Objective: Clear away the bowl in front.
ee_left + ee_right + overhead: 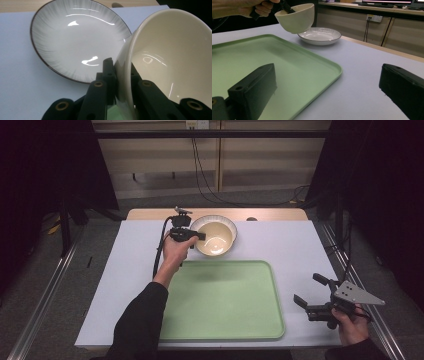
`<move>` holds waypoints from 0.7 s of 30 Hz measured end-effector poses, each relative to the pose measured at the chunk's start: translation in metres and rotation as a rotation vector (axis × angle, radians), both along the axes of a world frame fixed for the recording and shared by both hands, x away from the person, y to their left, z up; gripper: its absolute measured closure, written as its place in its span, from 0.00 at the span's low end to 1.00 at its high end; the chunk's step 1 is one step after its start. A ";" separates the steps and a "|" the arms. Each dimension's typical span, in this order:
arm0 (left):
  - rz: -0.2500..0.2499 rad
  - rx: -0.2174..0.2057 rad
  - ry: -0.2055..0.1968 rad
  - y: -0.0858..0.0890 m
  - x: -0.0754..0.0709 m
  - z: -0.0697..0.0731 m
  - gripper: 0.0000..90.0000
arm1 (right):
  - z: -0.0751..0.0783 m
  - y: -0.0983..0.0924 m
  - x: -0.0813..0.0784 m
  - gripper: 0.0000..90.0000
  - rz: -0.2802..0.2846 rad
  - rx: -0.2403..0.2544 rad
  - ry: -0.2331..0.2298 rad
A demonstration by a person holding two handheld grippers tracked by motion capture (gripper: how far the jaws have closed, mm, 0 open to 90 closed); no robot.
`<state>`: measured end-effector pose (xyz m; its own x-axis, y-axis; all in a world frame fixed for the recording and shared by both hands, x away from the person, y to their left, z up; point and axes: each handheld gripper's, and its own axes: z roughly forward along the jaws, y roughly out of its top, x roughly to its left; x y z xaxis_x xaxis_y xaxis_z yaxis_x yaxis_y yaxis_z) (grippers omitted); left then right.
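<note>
- The cream bowl (297, 18) is smooth, glossy and round, with a deep curved wall and a plain rim; it hangs in the air, tilted, above the near edge of the plate and just beyond the tray's far rim.
- The left gripper (117, 75) has its black jaws clamped on the bowl's wall, one jaw outside and one inside the rim.
- The plate (75, 40) is shallow, white and shiny, with fine grey streaks that run toward a thin dark rim; it rests flat on the table, apart from the bowl.
- The tray (225, 305) is pale green, matt, rectangular with rounded corners and a low raised lip, and lies at the near middle of the table.
- The right gripper (312, 292) is held at the tray's right, low over the table, jaws wide apart with nothing between them; a grey three-cornered plate sits on top.
- The table (295, 245) has a smooth pale lilac-grey cover, with a strip of light wood at its far edge.
- Beyond stand pale wooden cabinets (270, 155), hanging black cables, a grey floor and dark curtains at both sides.
</note>
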<state>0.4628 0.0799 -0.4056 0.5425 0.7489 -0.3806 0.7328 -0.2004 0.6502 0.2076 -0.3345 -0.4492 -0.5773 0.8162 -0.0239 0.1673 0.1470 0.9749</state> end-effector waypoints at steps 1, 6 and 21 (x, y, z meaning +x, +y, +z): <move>0.000 0.000 0.000 0.000 0.000 0.000 0.93 | 0.000 0.000 0.000 0.01 0.000 0.000 0.000; -0.053 0.001 -0.005 -0.007 -0.008 0.004 0.93 | 0.000 -0.001 0.000 0.01 0.005 -0.009 0.001; -0.123 -0.008 0.005 -0.032 -0.022 0.004 0.93 | 0.000 0.000 0.000 0.01 -0.005 -0.006 0.004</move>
